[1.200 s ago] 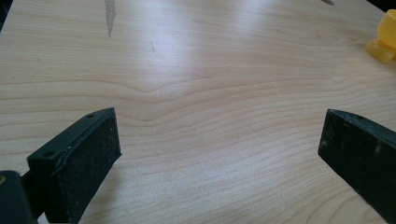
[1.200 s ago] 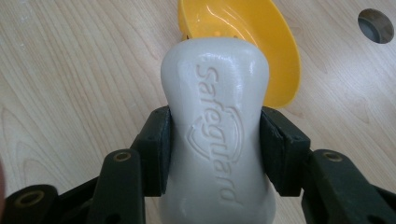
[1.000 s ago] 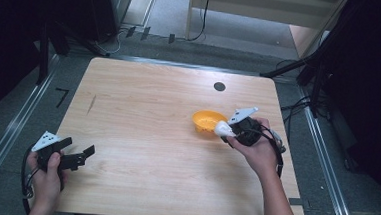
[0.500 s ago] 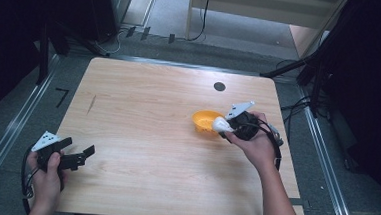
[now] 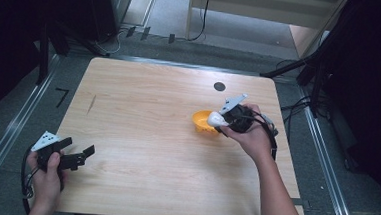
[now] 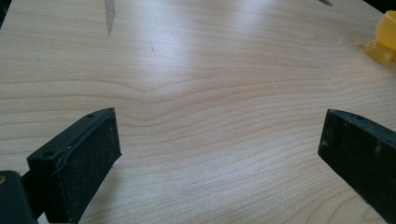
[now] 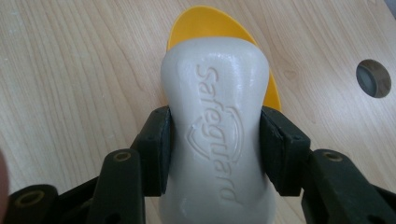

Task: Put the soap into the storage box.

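High view: left gripper point(image 5: 78, 155) rests at the near left edge of the pale wood desk point(image 5: 143, 114), fingers wide apart, empty. Right gripper point(image 5: 219, 120) grips a white soap bar point(image 7: 217, 135) over the yellow dish point(image 5: 201, 122), mid-right. Dark round hole point(image 5: 220, 86) beyond. Grey floor, cables, dark stands behind.

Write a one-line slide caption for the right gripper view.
Right tongs clamp a white Safeguard soap bar above a yellow dish on the wooden table.

Bare table point(image 5: 142, 119) lies open between both grippers; only the yellow bowl point(image 5: 201, 122) stands there.
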`<state>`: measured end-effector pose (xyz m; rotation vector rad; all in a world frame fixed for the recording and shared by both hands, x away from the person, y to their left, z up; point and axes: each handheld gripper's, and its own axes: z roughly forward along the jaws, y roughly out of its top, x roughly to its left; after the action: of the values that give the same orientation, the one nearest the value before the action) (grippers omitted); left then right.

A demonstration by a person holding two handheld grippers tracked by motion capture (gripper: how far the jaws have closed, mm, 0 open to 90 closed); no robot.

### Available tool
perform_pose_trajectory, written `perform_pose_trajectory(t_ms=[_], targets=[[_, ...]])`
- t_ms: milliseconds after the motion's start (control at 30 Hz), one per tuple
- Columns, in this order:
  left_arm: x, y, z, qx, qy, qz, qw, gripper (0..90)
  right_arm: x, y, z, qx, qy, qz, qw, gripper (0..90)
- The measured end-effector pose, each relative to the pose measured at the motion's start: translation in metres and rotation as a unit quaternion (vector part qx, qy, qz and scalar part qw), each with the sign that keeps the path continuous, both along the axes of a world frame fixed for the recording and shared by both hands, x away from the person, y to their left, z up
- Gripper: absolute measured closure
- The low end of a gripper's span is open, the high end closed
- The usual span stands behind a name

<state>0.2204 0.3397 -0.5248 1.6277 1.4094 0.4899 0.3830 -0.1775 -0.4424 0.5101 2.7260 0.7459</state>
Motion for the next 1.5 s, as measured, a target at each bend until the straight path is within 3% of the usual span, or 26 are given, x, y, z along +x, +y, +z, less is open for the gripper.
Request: perform_pose_trajectory(t_ms=[933,1500], targets=[[0.0,0.001,0.0,-0.005,-0.002,0.001,1.0,0.0,0.035,0.026,-0.012,-0.04,0.006,0.059,0.9975,50.2],[0.0,0.001,0.0,-0.005,0.001,0.0,1.0,0.0,0.044,0.029,-0.023,-0.056,0.025,0.071,0.9956,50.1]])
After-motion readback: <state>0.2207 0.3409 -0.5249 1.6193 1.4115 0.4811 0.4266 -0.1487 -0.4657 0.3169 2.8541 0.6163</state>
